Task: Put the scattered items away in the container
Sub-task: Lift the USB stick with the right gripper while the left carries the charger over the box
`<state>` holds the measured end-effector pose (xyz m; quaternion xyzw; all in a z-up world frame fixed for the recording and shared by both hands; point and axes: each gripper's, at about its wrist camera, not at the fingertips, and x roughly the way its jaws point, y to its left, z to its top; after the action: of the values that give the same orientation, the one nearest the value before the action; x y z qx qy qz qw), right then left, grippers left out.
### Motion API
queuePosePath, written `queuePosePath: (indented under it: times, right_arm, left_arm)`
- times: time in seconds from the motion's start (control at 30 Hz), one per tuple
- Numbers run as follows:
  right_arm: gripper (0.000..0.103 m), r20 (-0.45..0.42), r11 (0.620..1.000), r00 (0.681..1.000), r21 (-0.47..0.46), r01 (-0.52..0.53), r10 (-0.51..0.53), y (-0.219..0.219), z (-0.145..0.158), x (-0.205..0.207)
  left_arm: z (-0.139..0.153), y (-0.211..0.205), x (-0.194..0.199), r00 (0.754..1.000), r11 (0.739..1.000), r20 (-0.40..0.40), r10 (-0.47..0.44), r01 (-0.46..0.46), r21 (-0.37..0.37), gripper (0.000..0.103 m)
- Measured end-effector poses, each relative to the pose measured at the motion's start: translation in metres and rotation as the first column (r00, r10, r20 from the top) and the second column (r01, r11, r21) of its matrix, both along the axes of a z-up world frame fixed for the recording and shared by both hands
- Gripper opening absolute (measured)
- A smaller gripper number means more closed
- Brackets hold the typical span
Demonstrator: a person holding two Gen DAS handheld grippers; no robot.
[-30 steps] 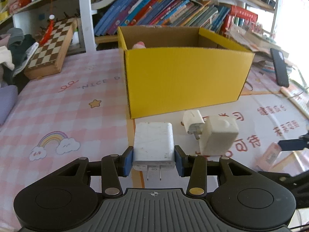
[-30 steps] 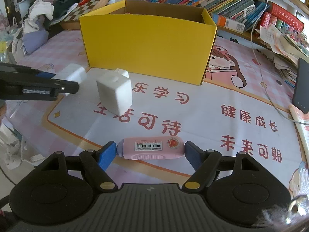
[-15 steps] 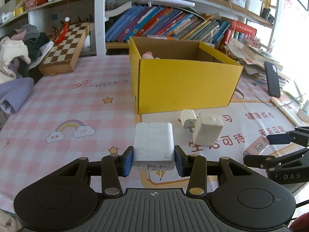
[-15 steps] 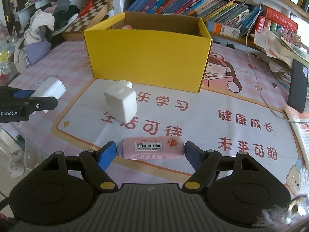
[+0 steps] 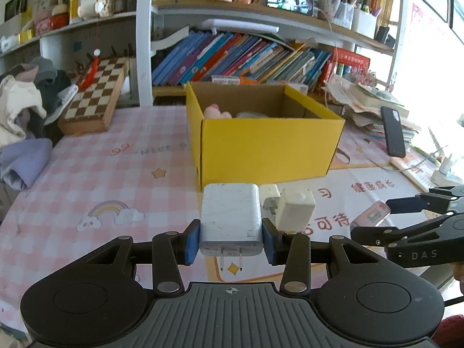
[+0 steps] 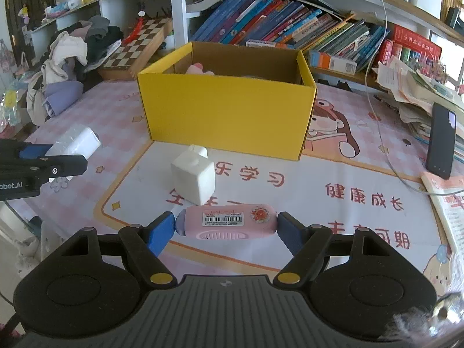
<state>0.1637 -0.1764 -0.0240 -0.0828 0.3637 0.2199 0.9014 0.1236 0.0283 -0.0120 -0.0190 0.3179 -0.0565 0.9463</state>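
Note:
My left gripper (image 5: 231, 239) is shut on a white charger (image 5: 230, 216), prongs toward the camera, held above the mat in front of the yellow box (image 5: 266, 148). My right gripper (image 6: 226, 227) is shut on a pink eraser case (image 6: 226, 221) with a barcode label, held above the mat. The yellow box (image 6: 226, 119) is open and holds a pink item (image 6: 198, 68). A white cube adapter (image 6: 193, 178) and a small white plug (image 5: 269, 200) lie on the mat near the box. The left gripper with the charger (image 6: 75, 143) shows at the left of the right wrist view.
A chessboard (image 5: 95, 98) and a pile of clothes (image 5: 23, 110) are at the left. Books fill the shelf (image 5: 240, 55) behind the box. A black phone (image 6: 440, 145), papers and a cable (image 6: 385, 150) lie at the right.
Both grippers have risen with their items; the box and table now look lower and further off, and the box's inside shows more.

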Motion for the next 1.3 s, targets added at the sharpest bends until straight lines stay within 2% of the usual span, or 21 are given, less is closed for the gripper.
queuePosePath:
  times: [0.23,0.43,0.73,0.93,1.03,1.2,1.3]
  right_arm:
    - [0.076,0.047,0.999,0.999,0.022,0.025,-0.026,-0.003,0.021,0.010]
    - [0.076,0.086,0.997,0.995,0.057,0.047,-0.052,-0.008,0.044,0.034]
    - [0.076,0.147,0.995,0.989,0.098,0.001,-0.015,-0.011,0.075,0.088]
    - [0.076,0.168,0.993,0.985,0.104,-0.059,0.041,-0.010,0.085,0.134]
    - [0.076,0.125,0.984,0.990,0.155,-0.082,0.062,-0.009,0.088,0.164]
    - [0.076,-0.045,0.922,0.995,0.383,-0.063,0.087,-0.007,0.098,0.222]
    - [0.076,-0.079,0.908,0.990,0.412,-0.070,0.113,0.008,0.098,0.252]
  left_arm:
    - [0.014,0.000,0.009,0.998,1.000,0.051,-0.023,0.024,-0.009,0.042]
    - [0.029,-0.004,0.030,0.995,0.999,0.091,-0.042,0.044,-0.017,0.042]
    - [0.046,-0.018,0.071,0.987,0.998,0.149,-0.064,0.061,0.028,0.042]
    - [0.049,-0.028,0.091,0.988,0.997,0.147,-0.053,0.044,0.063,0.042]
    - [0.050,-0.035,0.104,0.989,0.995,0.136,-0.058,0.047,0.084,0.042]
    - [0.050,-0.045,0.133,0.994,0.996,0.087,-0.064,0.058,0.065,0.042]
    - [0.048,-0.056,0.150,0.994,0.992,0.063,-0.085,0.079,0.097,0.042]
